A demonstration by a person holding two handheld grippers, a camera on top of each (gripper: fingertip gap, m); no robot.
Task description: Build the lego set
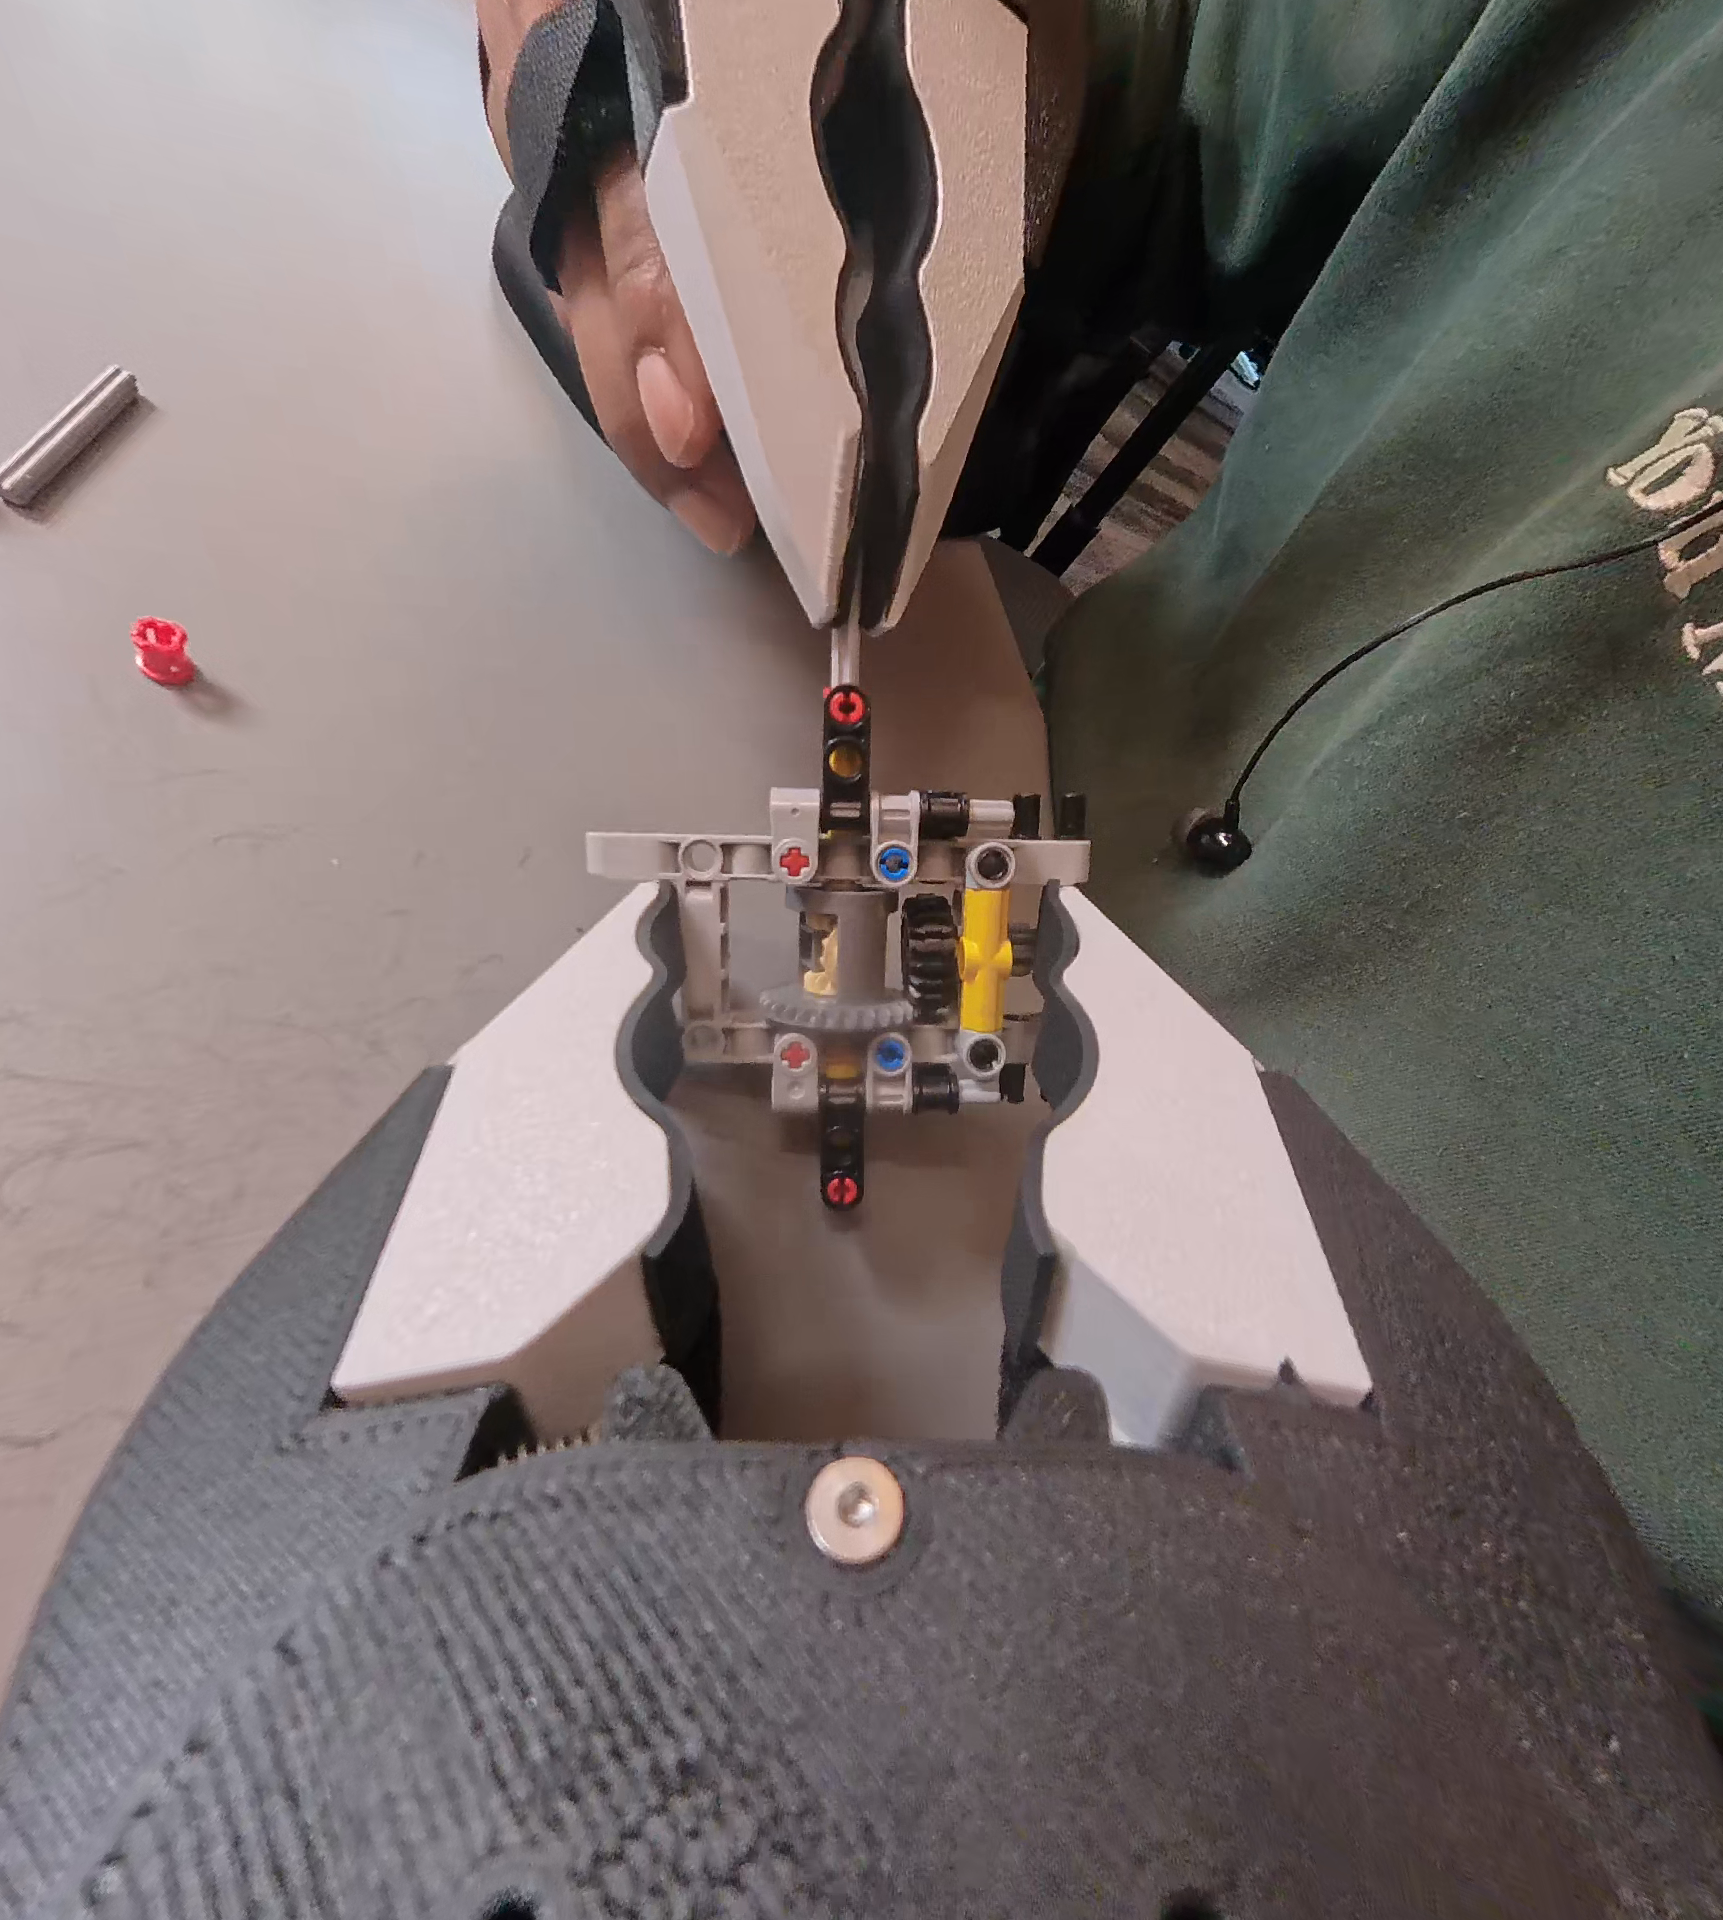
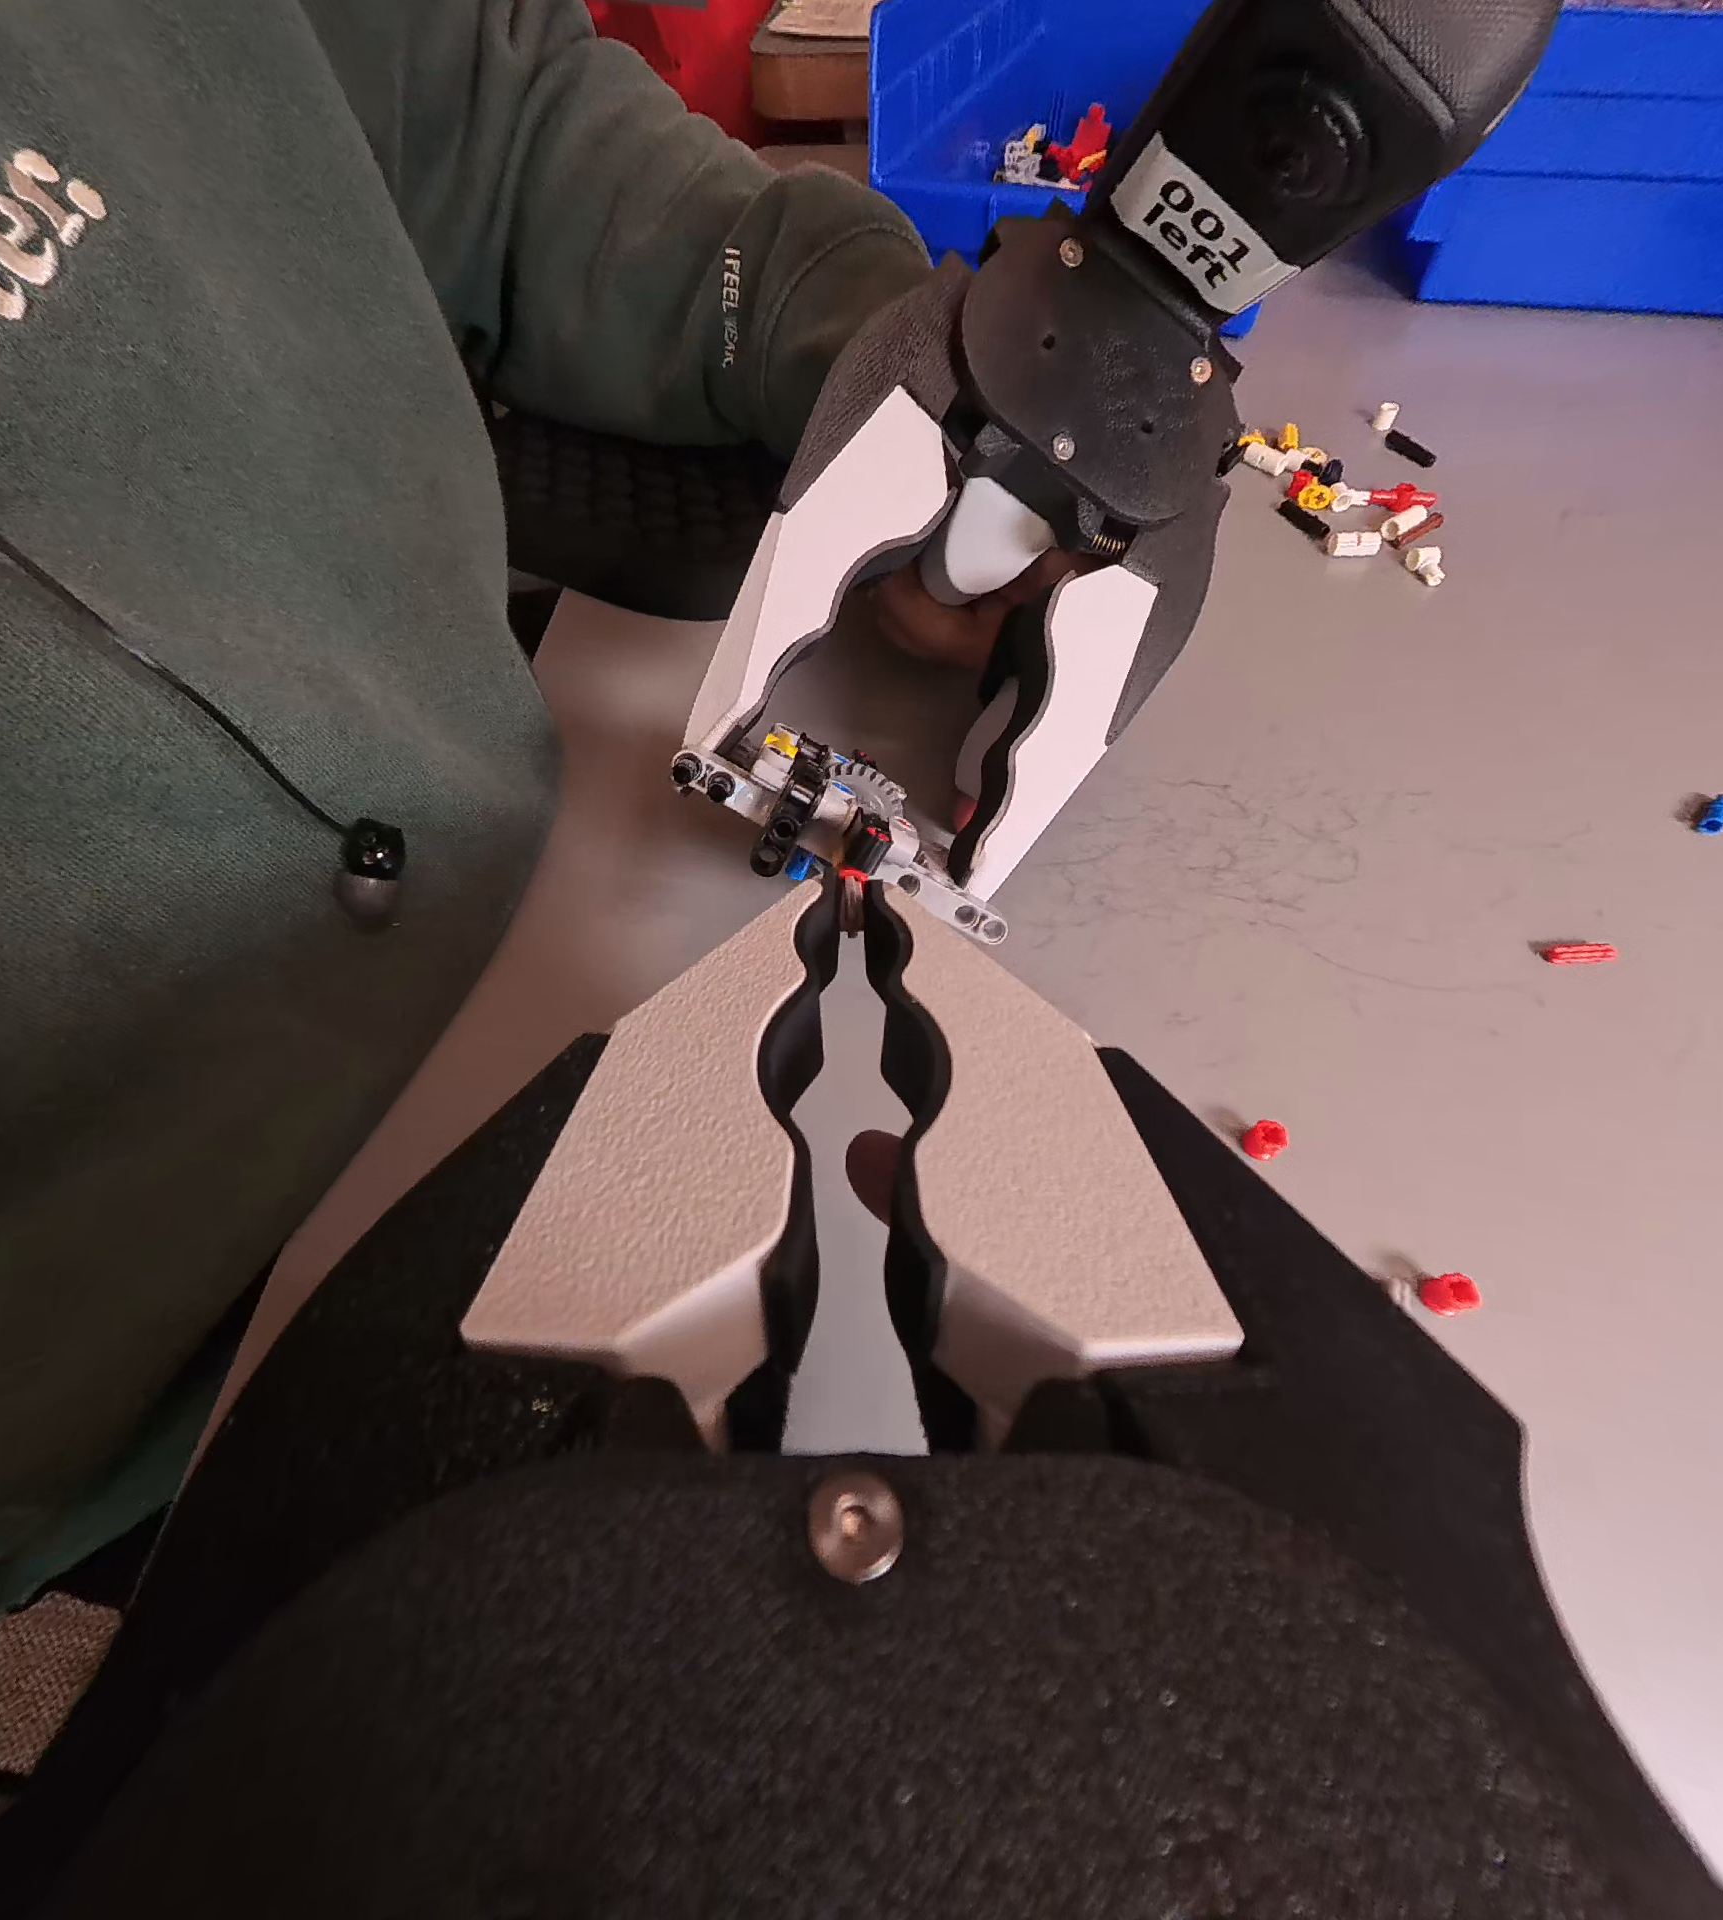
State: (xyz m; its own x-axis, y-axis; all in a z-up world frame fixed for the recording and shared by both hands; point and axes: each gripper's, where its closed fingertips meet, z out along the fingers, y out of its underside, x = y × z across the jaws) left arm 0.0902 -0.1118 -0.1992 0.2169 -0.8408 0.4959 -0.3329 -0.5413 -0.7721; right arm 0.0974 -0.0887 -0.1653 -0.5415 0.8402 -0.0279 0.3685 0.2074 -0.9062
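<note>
Your left tongs (image 1: 852,977) are partly open and squeeze the grey brick model with black gears and a yellow piece (image 1: 836,935) on both sides, holding it up over the grey worktop (image 1: 265,883). Your right tongs (image 2: 849,902) are almost closed and pinch a thin grey pin (image 1: 844,655) that touches the red end at the top of the model. Two small red round pieces (image 1: 161,649) and a short grey rod (image 1: 67,434) lie on the worktop, apart from the model. Blue plastic bins (image 2: 1615,156) sit at the far edge.
</note>
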